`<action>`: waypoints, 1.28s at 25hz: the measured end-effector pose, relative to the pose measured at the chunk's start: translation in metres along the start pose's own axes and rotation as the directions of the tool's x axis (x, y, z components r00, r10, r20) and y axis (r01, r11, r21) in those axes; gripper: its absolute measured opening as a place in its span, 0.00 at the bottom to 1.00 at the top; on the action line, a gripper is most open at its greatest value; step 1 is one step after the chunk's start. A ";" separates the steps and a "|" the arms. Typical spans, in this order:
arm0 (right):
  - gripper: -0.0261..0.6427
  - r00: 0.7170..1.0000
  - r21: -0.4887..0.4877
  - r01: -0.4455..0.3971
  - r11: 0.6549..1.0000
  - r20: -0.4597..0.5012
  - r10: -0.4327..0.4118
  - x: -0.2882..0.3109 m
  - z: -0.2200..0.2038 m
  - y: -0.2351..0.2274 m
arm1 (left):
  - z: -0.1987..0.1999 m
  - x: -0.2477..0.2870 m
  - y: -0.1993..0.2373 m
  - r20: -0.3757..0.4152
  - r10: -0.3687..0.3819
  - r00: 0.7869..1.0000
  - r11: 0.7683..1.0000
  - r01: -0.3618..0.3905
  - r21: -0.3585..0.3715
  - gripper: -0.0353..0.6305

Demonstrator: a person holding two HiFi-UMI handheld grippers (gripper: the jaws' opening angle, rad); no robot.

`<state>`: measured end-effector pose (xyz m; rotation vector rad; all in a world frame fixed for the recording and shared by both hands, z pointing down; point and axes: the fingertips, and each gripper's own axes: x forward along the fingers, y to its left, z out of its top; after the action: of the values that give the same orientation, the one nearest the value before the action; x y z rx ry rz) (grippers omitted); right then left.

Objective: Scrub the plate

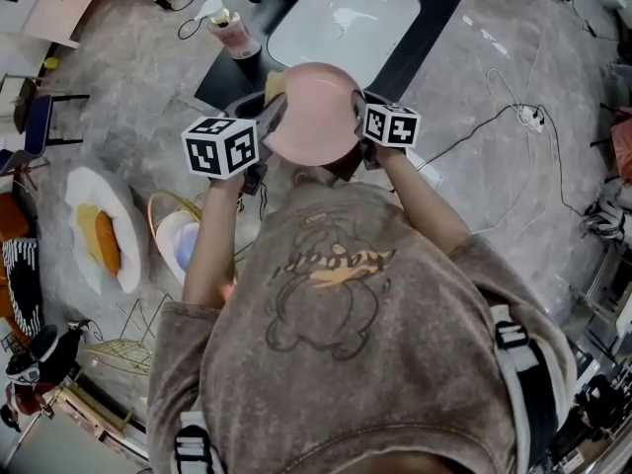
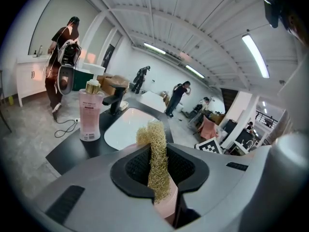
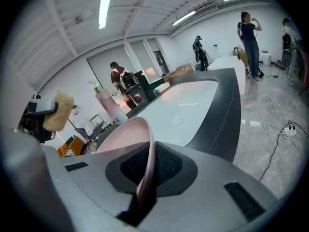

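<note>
Seen from above, a person standing at the near side of a black counter holds a pink plate (image 1: 311,112) in the air just short of the white sink (image 1: 395,38). The left gripper (image 1: 269,118) is at the plate's left edge and the right gripper (image 1: 359,118) at its right edge, with a pink bottle (image 1: 235,34) standing to the far left. In the left gripper view, the jaws are clamped on a straw-coloured scrubber (image 2: 157,158), and a sliver of the plate shows close behind and below it. Whether the two touch cannot be told. In the right gripper view, the jaws are pressed together on the plate's rim, holding it tilted on edge, with the scrubber (image 3: 58,111) showing off to the left and the sink beyond. No suds or running water are visible and the plate's surface looks clean. Tool and plate are both in hand and brought together, so the scrubbing looks barely begun or still to come.
</note>
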<state>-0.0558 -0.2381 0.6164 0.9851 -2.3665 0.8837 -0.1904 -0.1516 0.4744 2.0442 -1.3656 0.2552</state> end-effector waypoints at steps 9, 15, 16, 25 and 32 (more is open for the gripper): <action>0.17 0.999 -0.140 0.050 0.989 -0.011 -0.052 0.003 0.018 -0.009 | 0.005 0.006 -0.004 0.016 -0.024 1.000 1.000 0.024 -0.009 0.17; 0.17 0.996 -0.228 0.003 0.974 0.086 0.017 -0.027 0.066 0.011 | 0.023 0.017 -0.011 0.066 -0.053 0.996 0.998 0.051 0.028 0.17; 0.17 0.995 -0.253 -0.005 0.967 0.099 0.031 -0.035 0.074 0.016 | 0.025 0.019 -0.012 0.078 -0.055 0.995 0.998 0.051 0.043 0.17; 0.14 0.960 -0.258 -0.027 0.966 0.261 0.097 -0.117 0.118 0.040 | 0.052 0.026 -0.029 0.193 -0.069 0.979 0.985 0.036 0.171 0.17; 0.09 0.926 -0.228 0.057 0.972 0.375 0.034 -0.156 0.115 0.028 | 0.065 0.025 -0.040 0.293 -0.063 0.954 0.967 -0.015 0.255 0.17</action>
<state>0.0099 -0.2293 0.4324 1.1515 -2.7004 0.4161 -0.1564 -0.2003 0.4204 2.3890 -1.5533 0.1160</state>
